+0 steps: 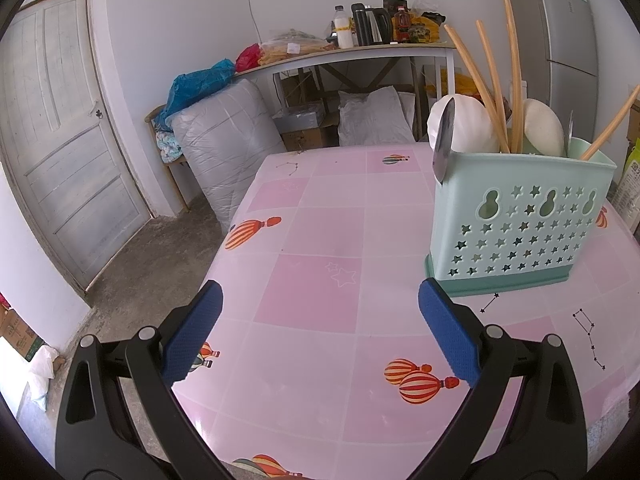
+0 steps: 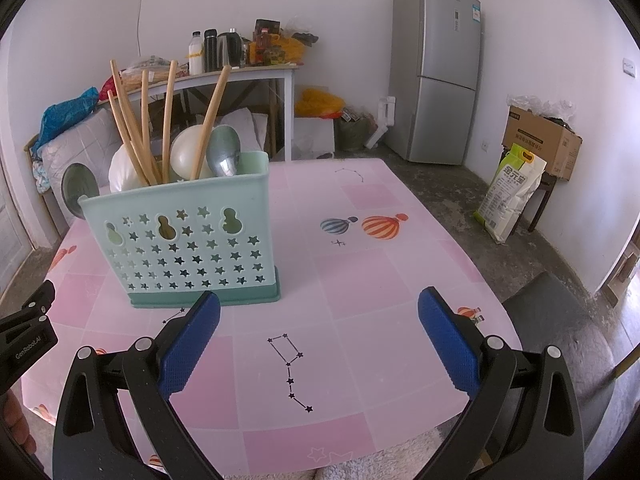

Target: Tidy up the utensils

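A mint-green utensil caddy [image 1: 520, 224] with star holes stands on the pink table [image 1: 320, 248]; it also shows in the right wrist view [image 2: 188, 236]. It holds several wooden chopsticks [image 1: 496, 80], white spoons [image 1: 464, 124] and metal spoons [image 2: 224, 152], all upright or leaning. My left gripper [image 1: 320, 304] is open and empty, low over the table, left of the caddy. My right gripper [image 2: 320, 308] is open and empty, in front and to the right of the caddy. The left gripper's body shows at the right wrist view's left edge [image 2: 24, 336].
The table's pink cloth [image 2: 360, 280] has balloon and star prints. Behind it stand a cluttered shelf table [image 1: 360, 48], a grey wrapped bundle [image 1: 224, 144], a fridge [image 2: 436, 72], a cardboard box [image 2: 540, 140] and a rice bag [image 2: 508, 196]. A door [image 1: 60, 140] is at left.
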### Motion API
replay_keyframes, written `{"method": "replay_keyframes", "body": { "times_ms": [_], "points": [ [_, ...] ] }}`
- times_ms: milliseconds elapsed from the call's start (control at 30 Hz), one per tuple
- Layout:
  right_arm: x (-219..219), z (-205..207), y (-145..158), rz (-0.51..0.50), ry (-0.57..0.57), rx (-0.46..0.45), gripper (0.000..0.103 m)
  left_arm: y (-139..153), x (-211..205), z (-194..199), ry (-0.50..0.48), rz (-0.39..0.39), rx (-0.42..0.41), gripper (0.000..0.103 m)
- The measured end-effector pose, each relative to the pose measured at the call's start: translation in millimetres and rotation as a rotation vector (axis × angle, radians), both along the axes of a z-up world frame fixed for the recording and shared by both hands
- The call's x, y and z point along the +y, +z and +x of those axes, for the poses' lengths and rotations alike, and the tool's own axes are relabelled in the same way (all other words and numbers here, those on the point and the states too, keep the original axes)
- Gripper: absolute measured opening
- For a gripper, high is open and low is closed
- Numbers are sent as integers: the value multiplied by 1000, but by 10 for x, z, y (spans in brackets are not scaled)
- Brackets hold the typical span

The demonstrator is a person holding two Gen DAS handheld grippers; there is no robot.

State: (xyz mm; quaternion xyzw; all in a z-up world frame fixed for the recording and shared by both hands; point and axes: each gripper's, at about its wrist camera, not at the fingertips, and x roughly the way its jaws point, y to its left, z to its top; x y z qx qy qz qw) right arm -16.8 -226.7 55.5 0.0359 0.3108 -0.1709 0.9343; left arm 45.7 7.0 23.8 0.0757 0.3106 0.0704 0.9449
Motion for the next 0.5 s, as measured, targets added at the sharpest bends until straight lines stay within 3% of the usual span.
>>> {"method": "replay_keyframes", "body": {
  "times_ms": [500],
  "points": [
    [4, 3, -6, 1, -1, 0, 96, -25, -24, 28, -7, 1, 13, 94]
  ]
}}
